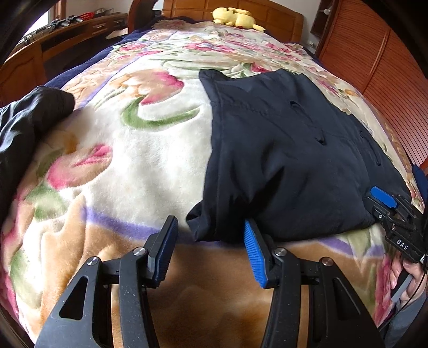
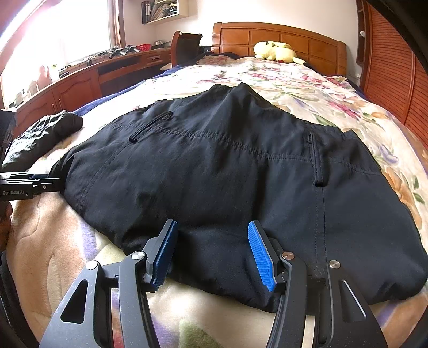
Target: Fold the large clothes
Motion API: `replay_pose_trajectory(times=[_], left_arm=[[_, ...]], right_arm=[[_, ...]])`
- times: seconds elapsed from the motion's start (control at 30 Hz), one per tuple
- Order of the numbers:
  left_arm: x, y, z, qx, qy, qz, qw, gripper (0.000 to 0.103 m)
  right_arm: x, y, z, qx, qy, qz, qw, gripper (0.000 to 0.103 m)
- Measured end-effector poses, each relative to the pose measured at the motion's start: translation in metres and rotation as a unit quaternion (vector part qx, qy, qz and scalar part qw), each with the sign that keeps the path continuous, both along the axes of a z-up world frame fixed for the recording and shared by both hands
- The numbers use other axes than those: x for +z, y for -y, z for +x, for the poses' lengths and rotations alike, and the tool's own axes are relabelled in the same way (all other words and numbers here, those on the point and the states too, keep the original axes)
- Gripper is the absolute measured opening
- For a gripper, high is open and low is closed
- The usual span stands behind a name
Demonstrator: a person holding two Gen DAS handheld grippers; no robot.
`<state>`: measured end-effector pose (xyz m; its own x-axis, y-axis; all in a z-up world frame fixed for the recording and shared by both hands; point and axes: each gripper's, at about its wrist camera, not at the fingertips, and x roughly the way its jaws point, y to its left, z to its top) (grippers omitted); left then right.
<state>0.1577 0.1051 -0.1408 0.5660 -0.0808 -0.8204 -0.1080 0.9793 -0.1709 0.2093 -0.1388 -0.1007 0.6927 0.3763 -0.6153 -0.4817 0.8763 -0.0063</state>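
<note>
A pair of dark navy trousers (image 1: 281, 150) lies folded on the floral blanket (image 1: 133, 150); in the right wrist view the trousers (image 2: 214, 166) fill the middle, pockets up. My left gripper (image 1: 211, 238) is open and empty at the garment's near left corner, its right finger touching the hem. My right gripper (image 2: 212, 246) is open, jaws over the near edge of the trousers, holding nothing. The right gripper shows in the left wrist view (image 1: 388, 203) at the garment's right corner. The left gripper shows edge-on at the left of the right wrist view (image 2: 29, 184).
A second dark garment (image 1: 32, 117) lies bunched at the bed's left edge, also in the right wrist view (image 2: 45, 133). A yellow plush toy (image 1: 235, 17) rests by the wooden headboard (image 2: 281, 37). A desk (image 2: 80, 80) runs along the left, wooden louvred doors (image 1: 374, 67) on the right.
</note>
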Motion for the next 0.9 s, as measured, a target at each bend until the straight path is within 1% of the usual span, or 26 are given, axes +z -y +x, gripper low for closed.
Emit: replay_pose_trajectory(times=[0.03,0.07,0.13,0.2,0.3,0.4,0.47,0.57,0.63,0.73,0.9], left_arm=[[0.0,0.001,0.002,-0.008,0.0,-0.007,0.9999,0.037],[0.0,0.001,0.004,-0.01,-0.001,-0.007,0.9999,0.035],[0.001,0.002,0.005,-0.014,0.001,-0.012,0.9998,0.023],[0.006,0.003,0.004,-0.012,0.01,-0.02,0.9997,0.017],[0.027,0.012,0.001,-0.013,0.04,0.002,0.9991,0.011],[0.06,0.027,0.003,-0.019,0.076,0.022,0.9967,0.01],[0.083,0.038,0.008,-0.028,0.097,0.029,0.9944,0.009],[0.12,0.066,0.018,-0.054,0.128,0.043,0.9893,0.009],[0.133,0.082,0.024,-0.072,0.14,0.052,0.9861,0.009],[0.151,0.122,0.034,-0.113,0.157,0.063,0.9792,0.008],[0.157,0.191,0.048,-0.177,0.167,0.06,0.9681,0.008]], right_arm=[[0.0,0.0,0.0,0.0,0.0,0.0,1.0,0.057],[0.0,0.0,0.001,0.001,-0.001,-0.001,1.0,0.057],[0.0,0.0,0.001,0.002,-0.001,0.0,1.0,0.057],[0.001,0.002,0.002,0.004,-0.004,0.005,1.0,0.057],[0.002,0.006,0.003,0.006,-0.008,0.018,1.0,0.057],[0.005,0.011,0.0,0.001,-0.001,0.028,1.0,0.057],[0.008,0.016,-0.003,-0.001,0.004,0.033,0.999,0.057],[0.015,0.031,-0.008,-0.005,0.01,0.045,0.999,0.057],[0.021,0.045,-0.012,-0.016,0.019,0.048,0.999,0.057],[0.028,0.074,-0.015,-0.041,0.032,0.05,0.997,0.057],[0.035,0.129,-0.019,-0.102,0.055,0.048,0.992,0.057]])
